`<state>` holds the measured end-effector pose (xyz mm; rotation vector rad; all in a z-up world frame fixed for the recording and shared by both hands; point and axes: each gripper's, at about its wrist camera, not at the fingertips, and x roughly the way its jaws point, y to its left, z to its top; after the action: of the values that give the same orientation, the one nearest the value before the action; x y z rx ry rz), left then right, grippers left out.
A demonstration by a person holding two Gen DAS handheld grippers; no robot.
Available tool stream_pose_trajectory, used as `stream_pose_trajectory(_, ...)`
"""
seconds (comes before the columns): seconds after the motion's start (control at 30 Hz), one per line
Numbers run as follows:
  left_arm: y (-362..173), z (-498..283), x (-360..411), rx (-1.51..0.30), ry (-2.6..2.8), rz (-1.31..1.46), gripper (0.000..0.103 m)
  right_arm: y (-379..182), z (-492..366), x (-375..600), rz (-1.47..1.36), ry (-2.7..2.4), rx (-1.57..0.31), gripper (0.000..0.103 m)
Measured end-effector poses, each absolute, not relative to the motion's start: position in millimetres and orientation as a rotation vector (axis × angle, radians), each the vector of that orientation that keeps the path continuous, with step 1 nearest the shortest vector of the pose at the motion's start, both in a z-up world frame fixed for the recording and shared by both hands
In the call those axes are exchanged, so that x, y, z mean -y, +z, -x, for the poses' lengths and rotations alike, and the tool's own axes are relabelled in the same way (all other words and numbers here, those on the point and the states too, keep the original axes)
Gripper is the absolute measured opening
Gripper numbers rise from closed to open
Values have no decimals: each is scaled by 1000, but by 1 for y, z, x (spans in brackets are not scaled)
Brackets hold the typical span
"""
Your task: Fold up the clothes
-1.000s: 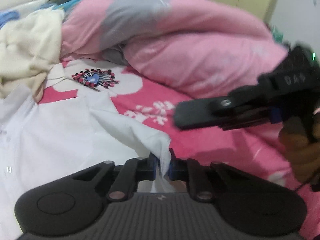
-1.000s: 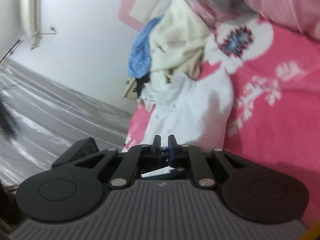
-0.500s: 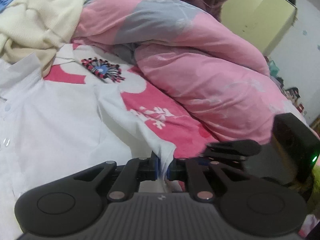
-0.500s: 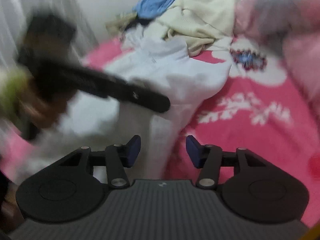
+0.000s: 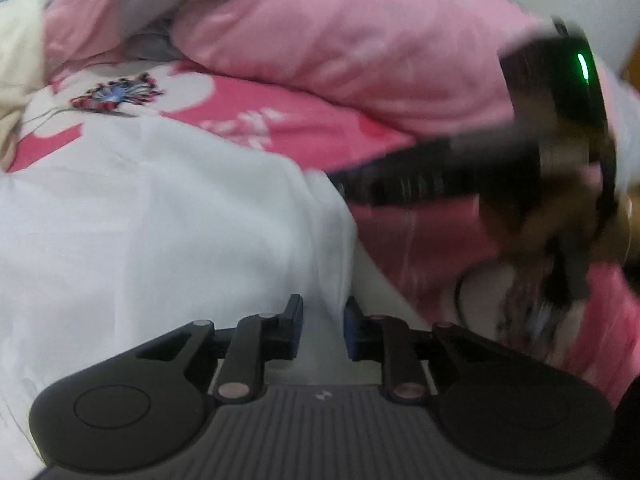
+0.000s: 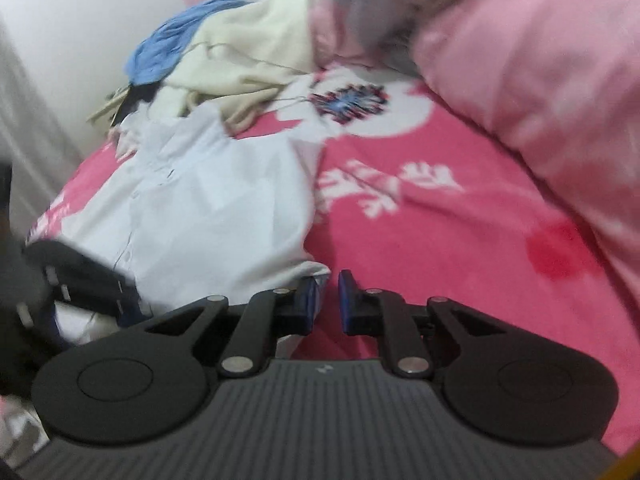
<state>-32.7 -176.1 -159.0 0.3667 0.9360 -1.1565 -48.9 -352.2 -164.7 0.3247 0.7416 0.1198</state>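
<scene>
Released since the earlier frame: left gripper (image 5: 322, 322) has just opened off the white shirt (image 5: 160, 216)'s hem; right gripper (image 6: 329, 300), jaws just narrowed and empty, sits beside its corner. Laying-flat step; re-grip next.

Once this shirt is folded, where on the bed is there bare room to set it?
Bare bedsheet lies between the white shirt and the pink quilt, running from the flower print down toward the right gripper. The head end is crowded: a cream garment and a blue one are piled there. The shirt's far side is mostly hidden.
</scene>
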Motion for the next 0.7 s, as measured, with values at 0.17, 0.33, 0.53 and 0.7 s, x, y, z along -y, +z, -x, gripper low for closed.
stream_pose_trajectory(0.17,-144,30,155,-947,-1151,-351,37,-170,54,358,-353,95,-750,11)
stream_pose_trajectory(0.33,-128,-2,128,-927,-967,-201,53,-171,54,359,-368,95,-757,11)
stream_pose_trajectory(0.53,-149,-29,132,-1070,-859,-122,53,-168,54,360,-396,87,-751,13)
stream_pose_trajectory(0.7,-129,-37,104,-1129,-1062,104,56,-170,56,364,-420,83,-753,13)
